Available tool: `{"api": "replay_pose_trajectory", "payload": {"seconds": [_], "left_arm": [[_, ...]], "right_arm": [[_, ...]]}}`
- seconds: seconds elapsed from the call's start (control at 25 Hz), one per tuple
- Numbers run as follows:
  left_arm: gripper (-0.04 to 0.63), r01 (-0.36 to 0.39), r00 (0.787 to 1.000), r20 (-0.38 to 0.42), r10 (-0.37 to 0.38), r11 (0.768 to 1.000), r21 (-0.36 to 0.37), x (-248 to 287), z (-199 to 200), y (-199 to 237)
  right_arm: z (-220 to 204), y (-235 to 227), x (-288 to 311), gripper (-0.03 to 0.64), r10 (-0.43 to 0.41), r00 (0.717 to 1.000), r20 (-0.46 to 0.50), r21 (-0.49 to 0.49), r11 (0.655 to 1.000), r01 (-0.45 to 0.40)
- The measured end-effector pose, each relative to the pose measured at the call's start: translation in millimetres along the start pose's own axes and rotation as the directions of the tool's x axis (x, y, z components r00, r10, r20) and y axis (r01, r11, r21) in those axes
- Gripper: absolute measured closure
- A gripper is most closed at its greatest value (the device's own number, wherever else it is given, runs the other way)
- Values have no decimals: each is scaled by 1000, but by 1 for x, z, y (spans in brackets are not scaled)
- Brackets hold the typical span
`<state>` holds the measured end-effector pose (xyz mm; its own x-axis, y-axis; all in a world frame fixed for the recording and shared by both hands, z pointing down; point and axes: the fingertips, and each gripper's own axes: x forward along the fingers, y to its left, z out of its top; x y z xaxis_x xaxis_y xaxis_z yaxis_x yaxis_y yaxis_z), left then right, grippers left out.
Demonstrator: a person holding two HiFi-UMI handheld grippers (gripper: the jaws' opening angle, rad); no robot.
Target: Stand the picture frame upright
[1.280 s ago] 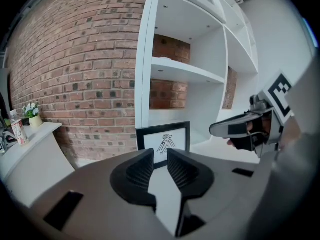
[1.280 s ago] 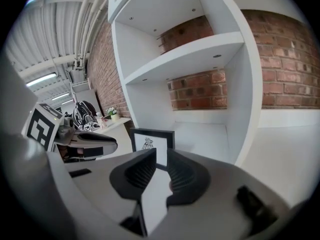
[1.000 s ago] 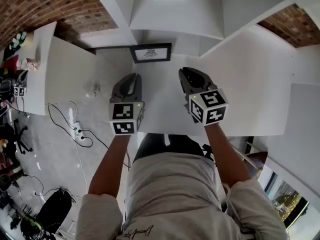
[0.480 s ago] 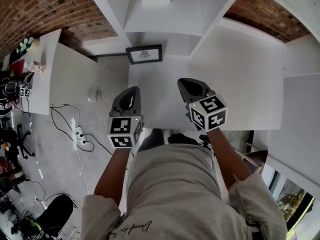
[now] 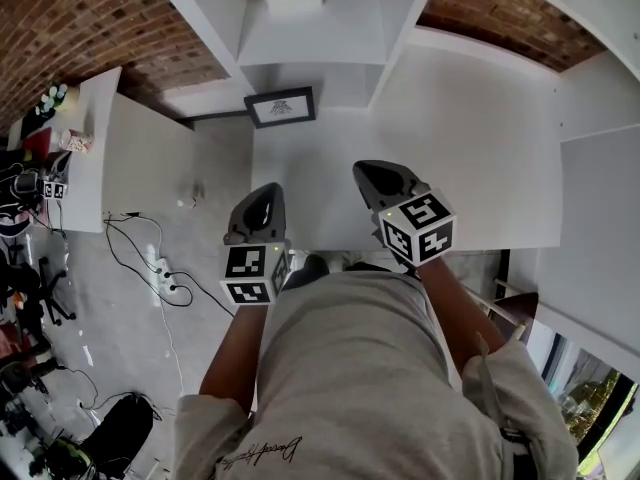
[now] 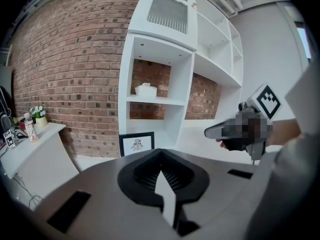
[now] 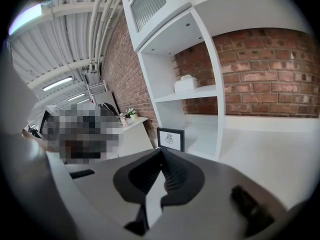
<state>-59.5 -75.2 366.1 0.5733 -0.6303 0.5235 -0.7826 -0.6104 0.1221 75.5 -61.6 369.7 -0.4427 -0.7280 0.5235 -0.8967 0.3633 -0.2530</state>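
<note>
Left gripper (image 5: 260, 196) and right gripper (image 5: 379, 175) are closed, empty; a clumsy push may tip the frame (image 5: 281, 107) off the table (image 5: 480, 158)

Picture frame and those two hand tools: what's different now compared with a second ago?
Both tools drew back from the picture frame toward the person, the left gripper more than the right gripper. The left one's fingers closed on nothing. The right one was shut and empty throughout. The frame stayed standing on the table at the foot of the shelf unit.
</note>
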Motion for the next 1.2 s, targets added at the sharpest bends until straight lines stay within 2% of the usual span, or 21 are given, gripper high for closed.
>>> {"api": "replay_pose_trajectory", "payload": {"seconds": [0.68, 1.2], "left_arm": [[580, 7, 999, 38, -7, 1000, 14, -4, 15, -21], [580, 5, 1000, 16, -5, 1000, 9, -19, 2, -36]], "right_arm": [[7, 22, -7, 589, 67, 997, 24, -29, 997, -67], [-7, 26, -23, 589, 80, 997, 12, -22, 997, -80]]}}
